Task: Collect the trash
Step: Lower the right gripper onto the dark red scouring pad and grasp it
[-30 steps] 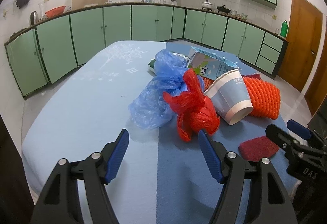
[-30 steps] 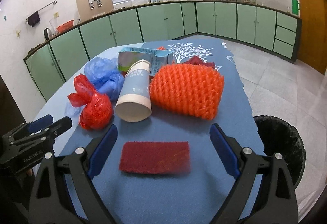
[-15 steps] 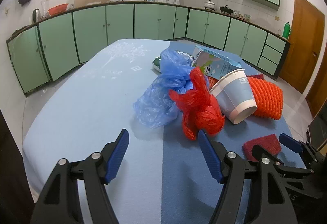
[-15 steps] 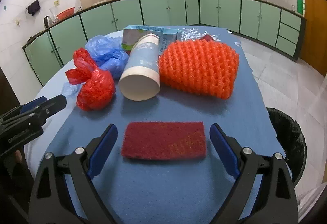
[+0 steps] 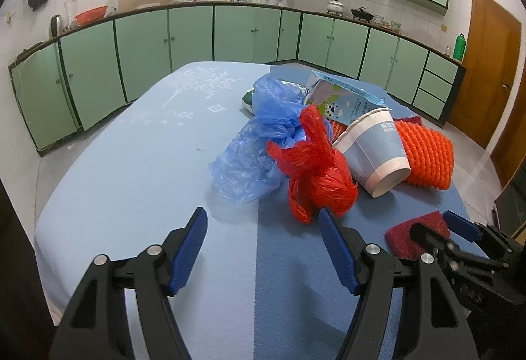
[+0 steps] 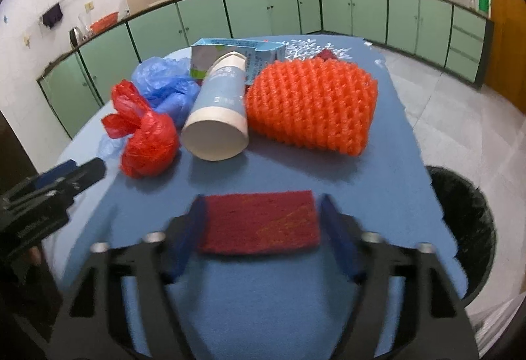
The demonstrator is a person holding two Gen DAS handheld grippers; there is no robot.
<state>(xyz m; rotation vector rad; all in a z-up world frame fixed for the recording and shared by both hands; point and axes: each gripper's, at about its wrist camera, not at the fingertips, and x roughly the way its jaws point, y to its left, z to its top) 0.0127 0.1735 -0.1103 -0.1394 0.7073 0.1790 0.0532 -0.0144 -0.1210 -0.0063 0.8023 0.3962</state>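
A dark red scouring pad lies flat on the blue table. My right gripper is open with a finger on each side of the pad, close to its ends; it also shows in the left wrist view. Behind lie a red plastic bag, a blue plastic bag, a tipped paper cup, an orange foam net and a milk carton. My left gripper is open and empty just before the red bag.
A black trash bin stands on the floor right of the table. Green kitchen cabinets line the walls behind. A wooden door is at the far right.
My right gripper moved forward and down and its fingers have narrowed around the red pad. My left gripper drifted slightly closer to the red bag.
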